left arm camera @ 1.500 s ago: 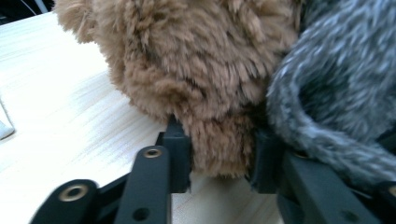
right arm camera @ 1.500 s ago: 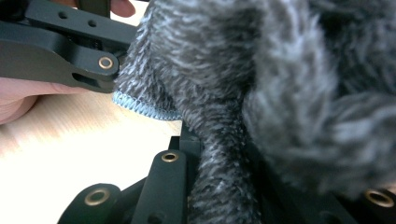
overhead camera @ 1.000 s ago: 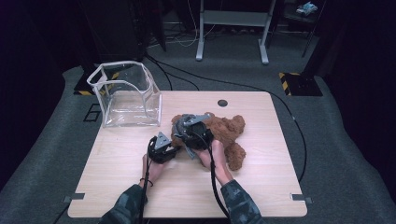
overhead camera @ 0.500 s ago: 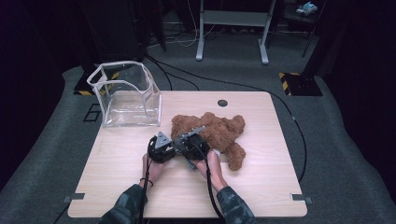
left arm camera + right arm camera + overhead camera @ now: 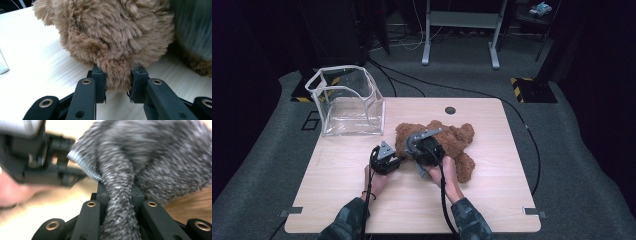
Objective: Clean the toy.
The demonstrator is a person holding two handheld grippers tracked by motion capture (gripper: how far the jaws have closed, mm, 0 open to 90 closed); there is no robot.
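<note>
A brown plush bear (image 5: 447,142) lies on the wooden table (image 5: 492,200), right of centre. My left gripper (image 5: 399,160) comes at it from the left. In the left gripper view the left gripper (image 5: 117,86) is shut on a tuft of the bear's brown fur (image 5: 112,32). My right gripper (image 5: 419,150) sits over the bear's near side. In the right gripper view the right gripper (image 5: 120,195) is shut on a twisted strip of grey fuzzy fabric (image 5: 155,157). The same grey fabric (image 5: 195,27) shows blurred beside the bear. The left gripper (image 5: 37,157) is close by.
A clear plastic bag (image 5: 347,102) with a white rim stands open at the table's back left corner. A round hole (image 5: 450,110) is in the tabletop behind the bear. Cables (image 5: 442,90) run over the grey floor beyond the table.
My right gripper came off the bear's top toward the near edge, then eased back slightly, close beside the left gripper. The left gripper has stayed put on the fur.
</note>
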